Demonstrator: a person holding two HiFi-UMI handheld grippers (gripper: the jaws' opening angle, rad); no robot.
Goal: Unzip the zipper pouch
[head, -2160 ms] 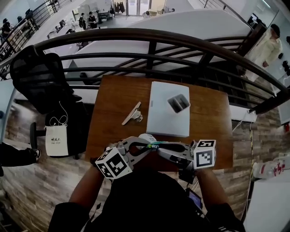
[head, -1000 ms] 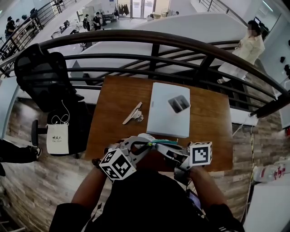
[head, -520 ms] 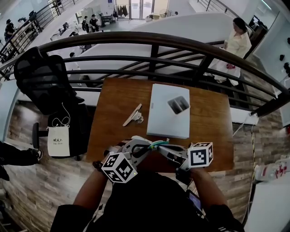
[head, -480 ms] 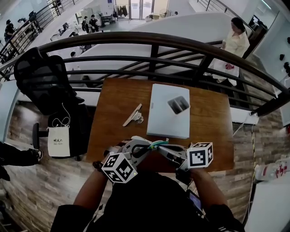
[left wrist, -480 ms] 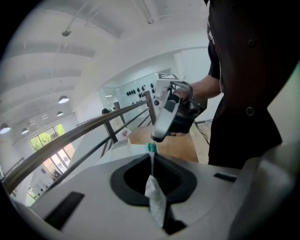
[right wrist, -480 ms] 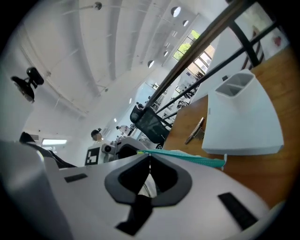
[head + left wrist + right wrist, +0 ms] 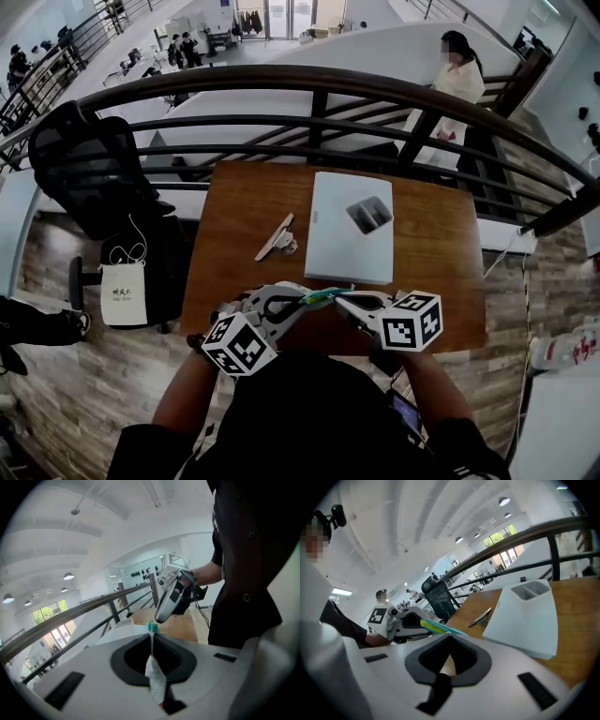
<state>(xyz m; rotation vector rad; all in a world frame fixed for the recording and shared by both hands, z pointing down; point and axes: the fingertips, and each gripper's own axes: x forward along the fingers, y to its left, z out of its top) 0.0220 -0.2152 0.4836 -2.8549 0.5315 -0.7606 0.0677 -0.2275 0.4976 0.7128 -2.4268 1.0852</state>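
The zipper pouch (image 7: 322,294) is a thin teal and yellow piece held in the air over the near edge of the wooden table (image 7: 234,216). My left gripper (image 7: 302,302) is shut on one end of it. In the left gripper view a white strip with a teal tip (image 7: 152,628) runs between the closed jaws (image 7: 152,637). My right gripper (image 7: 341,300) is shut on the other end. In the right gripper view the pouch (image 7: 436,627) sticks out past the jaw tips (image 7: 449,635) toward the left gripper (image 7: 401,619). Which part of the pouch each gripper pinches is hidden.
A white box (image 7: 349,228) with a grey recess lies on the middle of the table, with a small metal clip (image 7: 275,236) to its left. A dark railing (image 7: 319,94) runs behind the table. A black office chair (image 7: 89,169) and a white bag (image 7: 124,292) stand at the left.
Both grippers stay shut on the pouch in nearly the same place; the right one has drifted slightly left. The person beyond the railing has walked to the left.
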